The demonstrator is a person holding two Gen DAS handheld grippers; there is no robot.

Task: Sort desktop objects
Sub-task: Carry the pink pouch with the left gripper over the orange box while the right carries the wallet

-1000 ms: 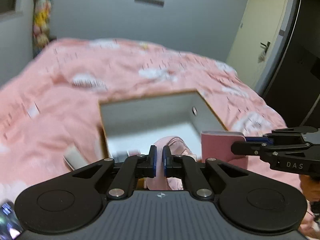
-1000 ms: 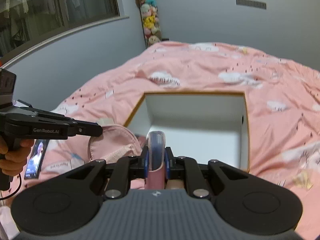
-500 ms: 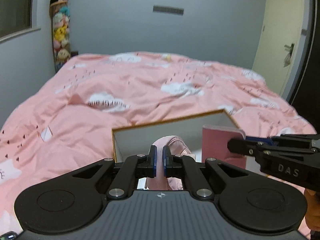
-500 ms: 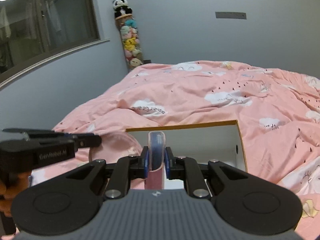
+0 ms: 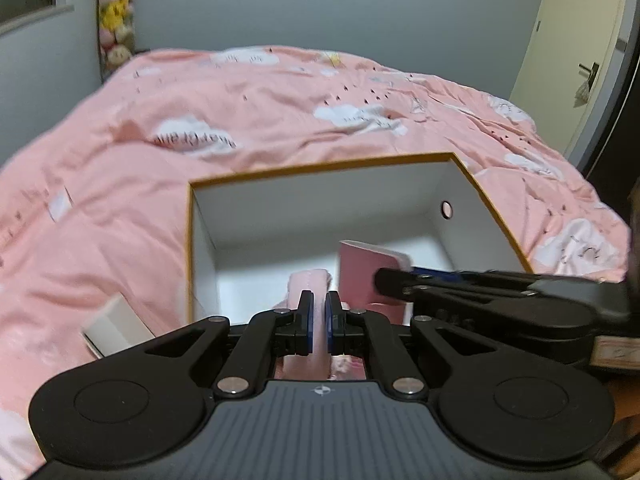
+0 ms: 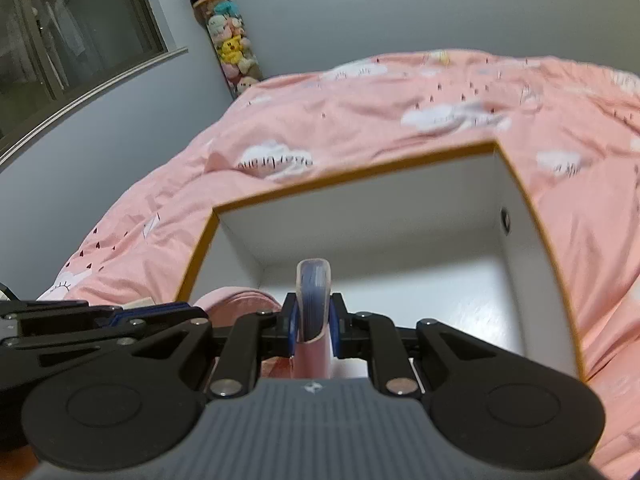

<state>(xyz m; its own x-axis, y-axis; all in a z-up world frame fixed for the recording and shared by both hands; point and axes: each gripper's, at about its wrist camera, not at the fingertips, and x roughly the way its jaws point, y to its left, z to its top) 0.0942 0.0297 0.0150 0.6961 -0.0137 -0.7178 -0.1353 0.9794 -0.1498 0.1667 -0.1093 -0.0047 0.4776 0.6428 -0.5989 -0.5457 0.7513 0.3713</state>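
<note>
Plush toys [image 5: 114,20] hang stacked in the far left corner of the room, and below them the pink duvet [image 5: 280,112] with its cloud print covers the bed from edge to edge. A small white box [image 5: 114,326] lies on the duvet at your lower left, just outside the storage box. Your left gripper [image 5: 316,322] sits low over the near edge of the white storage box [image 5: 320,208], the one with the orange rim, and its fingers [image 5: 306,322] are pinched nearly together on a fold of a pink fabric pouch [image 5: 308,284]. The pouch hangs at the near side of the storage box, over its floor.

Just right of it, your right gripper [image 6: 314,322] comes in from the side, its fingers [image 6: 334,326] narrow and clamped on a pink notebook [image 5: 366,272]. The notebook stands upright, its covers between the pads; in your right wrist view you look straight along its page edge [image 6: 314,296], which rises above the fingertips. It too is held over the near part of the storage box. The inside of that box shows bare white walls, with a round hole [image 5: 446,209] in its right wall. Further right, a pale door [image 5: 576,60] with a dark handle stands at the room's edge.
</note>
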